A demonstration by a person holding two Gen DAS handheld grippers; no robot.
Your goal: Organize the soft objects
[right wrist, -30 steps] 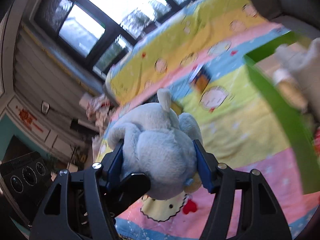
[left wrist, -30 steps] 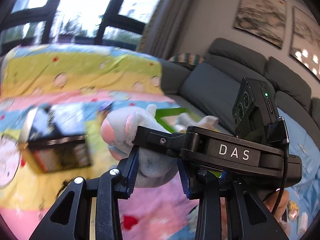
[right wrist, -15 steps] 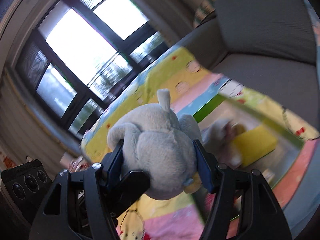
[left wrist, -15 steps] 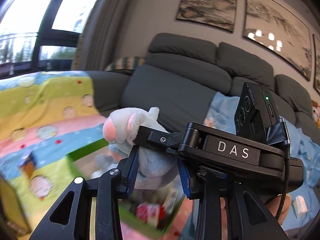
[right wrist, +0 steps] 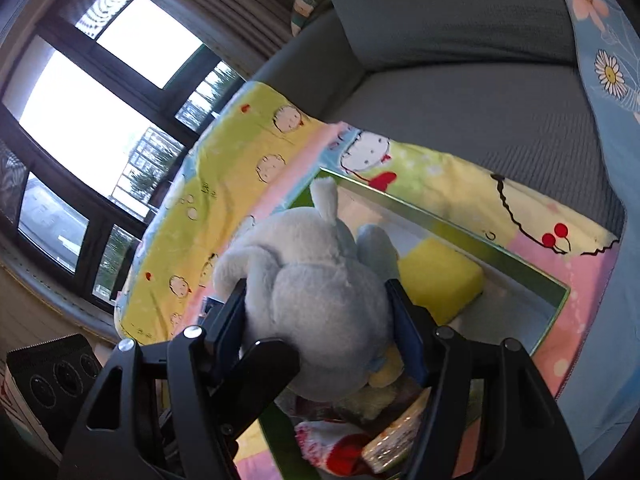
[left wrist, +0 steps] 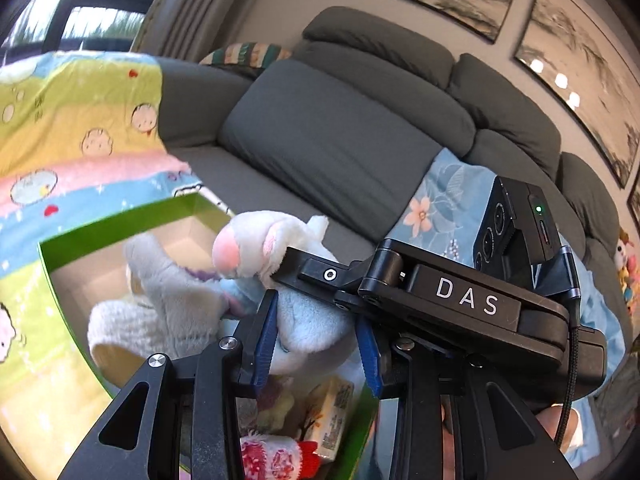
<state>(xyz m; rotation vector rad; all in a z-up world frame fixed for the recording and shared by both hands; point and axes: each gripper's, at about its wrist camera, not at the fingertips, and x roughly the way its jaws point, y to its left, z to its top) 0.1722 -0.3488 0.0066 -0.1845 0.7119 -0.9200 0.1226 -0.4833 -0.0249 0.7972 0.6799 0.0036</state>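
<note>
- Left claw [left wrist: 316, 344] and right claw [right wrist: 320, 320] both grip one pale blue plush [right wrist: 312, 304].
- Plush hangs over a green box [right wrist: 556, 292] holding soft toys.

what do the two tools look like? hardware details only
Both are matte black frames with triangular cut-outs, silver screw heads and blue pads on the fingers. In the left wrist view, the left tool has the right tool's body crossing in front: a black block lettered DAS in white, a black module with a green LED, and a braided black cable. The right tool matches.
</note>
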